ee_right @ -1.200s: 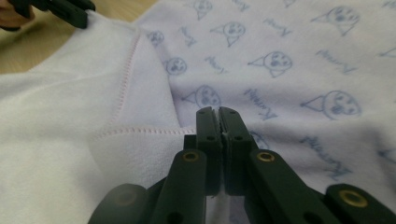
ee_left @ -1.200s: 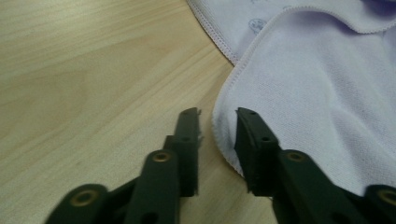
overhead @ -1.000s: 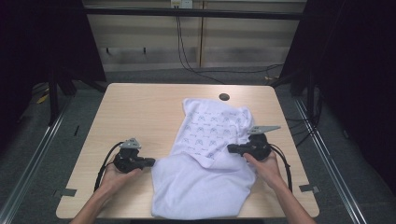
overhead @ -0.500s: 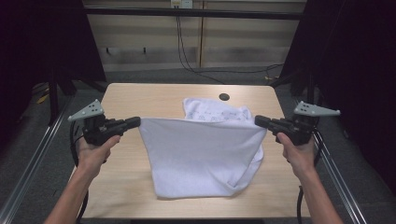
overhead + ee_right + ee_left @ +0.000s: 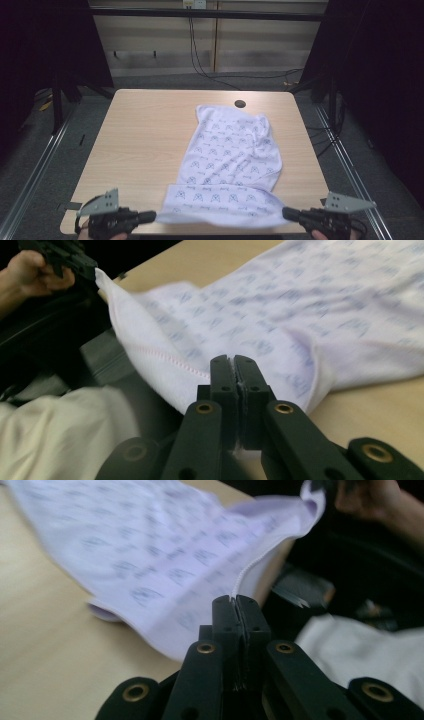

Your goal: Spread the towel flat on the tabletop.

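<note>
A white cloth with a small dark print (image 5: 231,159) lies spread across the wooden table (image 5: 140,135), printed side up, reaching from the near edge toward the far right. My left gripper (image 5: 152,216) is shut on the cloth's near left corner at the table's front edge. My right gripper (image 5: 286,213) is shut on the near right corner. The hem (image 5: 250,570) runs taut between them, just off the table's front edge. In the left gripper view the jaws pinch the cloth (image 5: 150,565) edge; the right gripper view shows the cloth (image 5: 280,315) and its pink stitched hem (image 5: 175,362).
A dark round hole (image 5: 240,104) sits in the table near the far edge, just beyond the cloth. Metal rails (image 5: 45,165) flank the table on both sides. Cables (image 5: 200,60) hang at the back wall.
Both grippers came down and back from a raised, spread hold to the table's front edge. The cloth, lifted and hanging before, now lies flat with its printed side up.
</note>
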Tool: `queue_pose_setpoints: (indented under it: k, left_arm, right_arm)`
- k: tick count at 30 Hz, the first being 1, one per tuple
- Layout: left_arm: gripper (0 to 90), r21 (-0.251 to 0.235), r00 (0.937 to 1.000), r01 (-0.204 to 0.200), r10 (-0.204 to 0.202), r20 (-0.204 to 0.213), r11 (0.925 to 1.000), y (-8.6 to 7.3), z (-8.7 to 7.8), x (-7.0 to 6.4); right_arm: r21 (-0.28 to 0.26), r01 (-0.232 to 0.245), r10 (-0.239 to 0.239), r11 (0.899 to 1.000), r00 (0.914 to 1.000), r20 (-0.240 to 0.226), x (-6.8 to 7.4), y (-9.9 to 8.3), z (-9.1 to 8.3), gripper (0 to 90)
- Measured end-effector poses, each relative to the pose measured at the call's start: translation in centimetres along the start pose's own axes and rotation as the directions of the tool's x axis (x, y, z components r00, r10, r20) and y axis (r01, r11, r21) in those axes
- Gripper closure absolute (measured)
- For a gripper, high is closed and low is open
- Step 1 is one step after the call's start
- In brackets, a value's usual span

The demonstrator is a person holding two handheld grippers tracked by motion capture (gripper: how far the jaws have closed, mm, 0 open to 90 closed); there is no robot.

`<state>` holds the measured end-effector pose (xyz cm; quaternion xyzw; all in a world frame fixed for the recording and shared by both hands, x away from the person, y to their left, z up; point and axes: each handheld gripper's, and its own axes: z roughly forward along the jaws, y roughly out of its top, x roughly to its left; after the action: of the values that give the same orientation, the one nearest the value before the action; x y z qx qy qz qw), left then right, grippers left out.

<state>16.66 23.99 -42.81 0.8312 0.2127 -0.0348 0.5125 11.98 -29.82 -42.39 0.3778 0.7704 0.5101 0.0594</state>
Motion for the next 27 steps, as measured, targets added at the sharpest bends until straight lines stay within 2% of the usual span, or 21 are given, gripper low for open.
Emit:
queue_pose_setpoints:
  k: [3, 5, 7, 8, 9, 11, 12, 13, 14, 15, 16, 17, 18, 19, 20, 21, 22, 23, 24, 25, 27]
  left_arm:
    - [87.0, -0.066, 0.9987, 0.008, -0.005, 0.051, 0.9978, -0.9, -1.1, -1.2]
    - [80.2, -0.126, 0.9972, 0.011, -0.001, 0.075, 0.992, -1.2, -1.7, -1.3]
    - [76.4, -0.16, 0.9949, 0.01, 0.006, 0.1, 0.9871, -1.1, -2.2, -1.1]
    - [74.7, -0.174, 0.9947, 0.007, 0.011, 0.103, 0.9848, -1.0, -2.3, -0.9]
    - [73.5, -0.175, 0.9967, 0.001, 0.014, 0.081, 0.9845, -0.9, -2.3, -0.6]
    - [71.8, -0.153, 0.9994, 0.01, -0.005, 0.035, 0.9881, -0.5, -1.7, 0.6]
    - [71.1, -0.136, 0.9994, 0.026, -0.023, 0.025, 0.9904, -0.2, -1.0, 1.6]
    - [70.5, -0.107, 0.9994, 0.034, -0.034, -0.005, 0.9937, 0.2, -0.1, 2.8]
    - [67.8, -0.094, 0.9986, 0.037, -0.041, -0.034, 0.9948, 0.5, 0.5, 3.7]
    - [66.9, -0.078, 0.9967, 0.058, -0.062, -0.052, 0.9953, 1.1, 1.9, 5.3]
    - [67.0, -0.04, 0.9966, 0.064, -0.066, -0.049, 0.9971, 1.7, 3.1, 6.7]
    - [67.1, -0.026, 0.9936, 0.065, -0.067, -0.091, 0.9975, 2.3, 4.2, 7.9]
    - [69.4, -0.013, 0.9917, 0.082, -0.083, -0.098, 0.9966, 2.9, 5.3, 9.2]
    - [70.5, 0.027, 0.9911, 0.102, -0.1, -0.089, 0.9944, 3.7, 6.9, 10.7]
    - [70.9, 0.042, 0.9892, 0.083, -0.077, -0.125, 0.9957, 4.1, 7.7, 11.3]
    - [72.7, 0.038, 0.9864, 0.091, -0.085, -0.141, 0.9951, 4.6, 8.7, 12.2]
    - [73.7, 0.04, 0.9879, 0.117, -0.112, -0.107, 0.9923, 4.9, 9.8, 13.0]
    - [73.5, 0.065, 0.9891, 0.114, -0.108, -0.101, 0.9913, 5.1, 11.0, 13.4]
    - [73.4, 0.11, 0.9901, 0.086, -0.073, -0.12, 0.9902, 5.2, 12.2, 13.5]
    - [73.1, 0.165, 0.9924, 0.068, -0.05, -0.113, 0.984, 5.0, 13.6, 13.7]
    - [72.5, 0.206, 0.9921, 0.066, -0.042, -0.118, 0.9763, 4.5, 14.8, 13.6]
  right_arm:
    - [0.025, 0.014, -0.014, 1.0, 0.9998, -0.015, 2.5, -0.9, -1.4, 86.6]
    - [0.022, 0.025, -0.025, 0.999, 0.9997, -0.008, 3.8, -1.3, -2.4, 82.9]
    - [0.007, 0.042, -0.042, 0.999, 0.9991, 0.009, 4.2, -1.3, -3.1, 79.1]
    - [-0.012, 0.035, -0.035, 0.999, 0.9993, -0.01, 4.0, -1.1, -3.2, 76.7]
    - [-0.016, 0.028, -0.028, 0.999, 0.9995, -0.014, 3.7, -0.9, -3.3, 74.5]
    - [0.01, 0.037, -0.038, 0.999, 0.9992, 0.015, 2.9, -0.4, -2.7, 73.8]
    - [0.013, 0.053, -0.054, 0.998, 0.998, 0.032, 2.4, -0.2, -2.0, 73.1]
    - [0.016, 0.057, -0.058, 0.998, 0.9971, 0.05, 1.8, 0.0, -1.1, 72.6]
    - [0.024, 0.055, -0.055, 0.998, 0.998, 0.03, 0.9, 0.3, 0.0, 72.1]
    - [0.027, 0.049, -0.05, 0.998, 0.9985, 0.024, 0.4, 0.5, 0.9, 71.3]
    - [0.043, 0.057, -0.058, 0.997, 0.9978, 0.032, -0.6, 0.9, 2.7, 69.9]
    - [0.072, 0.051, -0.054, 0.996, 0.998, 0.033, -1.5, 1.3, 4.2, 69.8]
    - [0.088, 0.04, -0.043, 0.995, 0.9986, 0.03, -2.3, 1.6, 5.7, 68.1]
    - [0.121, 0.038, -0.043, 0.992, 0.9985, 0.035, -3.0, 2.1, 7.1, 67.8]
    - [0.16, 0.051, -0.056, 0.986, 0.998, 0.03, -3.6, 2.6, 8.8, 67.6]
    - [0.171, 0.053, -0.059, 0.984, 0.9978, 0.03, -4.0, 3.0, 9.7, 66.5]
    - [0.182, 0.051, -0.058, 0.982, 0.9978, 0.034, -4.4, 3.4, 10.8, 65.9]
    - [0.19, 0.051, -0.057, 0.98, 0.9981, 0.023, -4.7, 3.8, 11.7, 65.7]
    - [0.204, 0.054, -0.06, 0.978, 0.998, 0.023, -4.9, 4.1, 12.6, 64.7]
    - [0.221, 0.059, -0.068, 0.974, 0.9971, 0.033, -5.0, 4.3, 13.4, 63.5]
    - [0.257, 0.051, -0.058, 0.965, 0.9981, 0.022, -5.2, 4.3, 14.7, 63.3]
